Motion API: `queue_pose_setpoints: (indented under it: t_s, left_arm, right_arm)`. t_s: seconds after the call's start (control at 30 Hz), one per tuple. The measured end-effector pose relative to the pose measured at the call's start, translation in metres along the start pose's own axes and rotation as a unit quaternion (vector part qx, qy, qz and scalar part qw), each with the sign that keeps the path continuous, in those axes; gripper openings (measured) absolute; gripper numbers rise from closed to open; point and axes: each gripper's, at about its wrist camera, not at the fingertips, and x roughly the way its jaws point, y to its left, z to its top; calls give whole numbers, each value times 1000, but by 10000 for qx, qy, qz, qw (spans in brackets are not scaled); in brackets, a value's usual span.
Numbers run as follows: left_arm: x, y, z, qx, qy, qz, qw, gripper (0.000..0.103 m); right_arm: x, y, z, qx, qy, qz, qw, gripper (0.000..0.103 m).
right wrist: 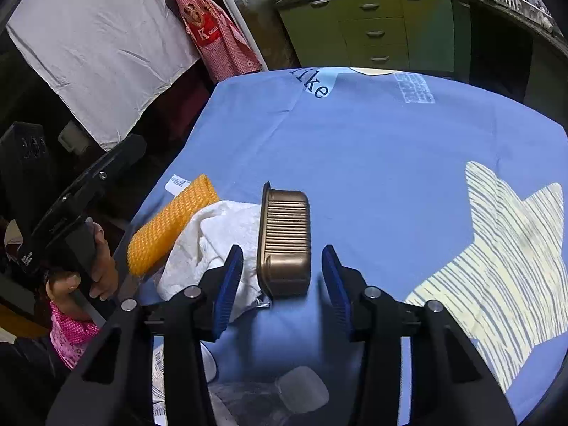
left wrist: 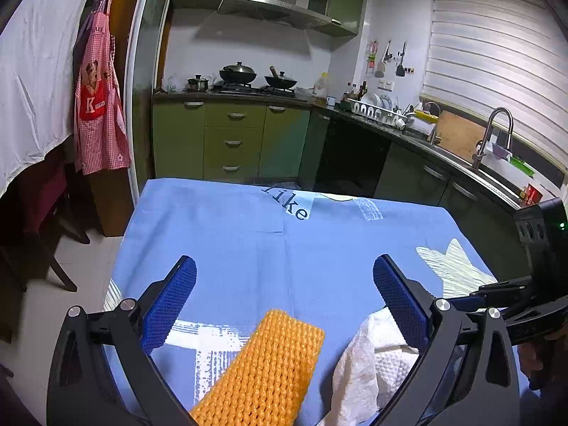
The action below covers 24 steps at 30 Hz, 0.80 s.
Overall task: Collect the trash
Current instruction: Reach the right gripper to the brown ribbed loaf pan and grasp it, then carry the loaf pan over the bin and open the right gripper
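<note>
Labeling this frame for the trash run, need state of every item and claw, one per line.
left claw: open, empty, above the orange foam net
right claw: open, straddling the foil tray, pads not touching it
foil tray: tipped on its side, on the cloth
orange foam net: lying flat
white paper towel: crumpled, against the tray

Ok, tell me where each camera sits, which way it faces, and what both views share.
Left wrist: on the left gripper, facing across the blue tablecloth toward the kitchen stove; its open fingers show.
Right wrist: on the right gripper, tilted down at a brown foil tray between its open fingers; the person's left hand shows.
Shared: orange foam net, white paper towel, tablecloth.
</note>
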Motion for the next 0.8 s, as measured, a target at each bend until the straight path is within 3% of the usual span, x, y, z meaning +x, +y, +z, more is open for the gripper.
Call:
queue_pose_setpoints:
  t_s: [0.03, 0.1, 0.37, 0.8]
  left_arm:
    - [-1, 1, 0, 6, -12, 5, 10000, 98]
    - [-1, 0, -1, 16, -16, 0, 10000, 98]
    - [-1, -2, -2, 31, 14, -10, 10000, 98]
    - [-1, -6, -4, 73, 13, -41, 10000, 98]
  right_arm:
    - [1, 0, 1, -1, -1, -20, 10000, 30]
    - [1, 2, 2, -32, -18, -101, 9999, 26]
    - [-8, 5, 2, -149, -207, -537, 9982, 25]
    - [-36, -21, -4, 123, -568, -1113, 9921, 25]
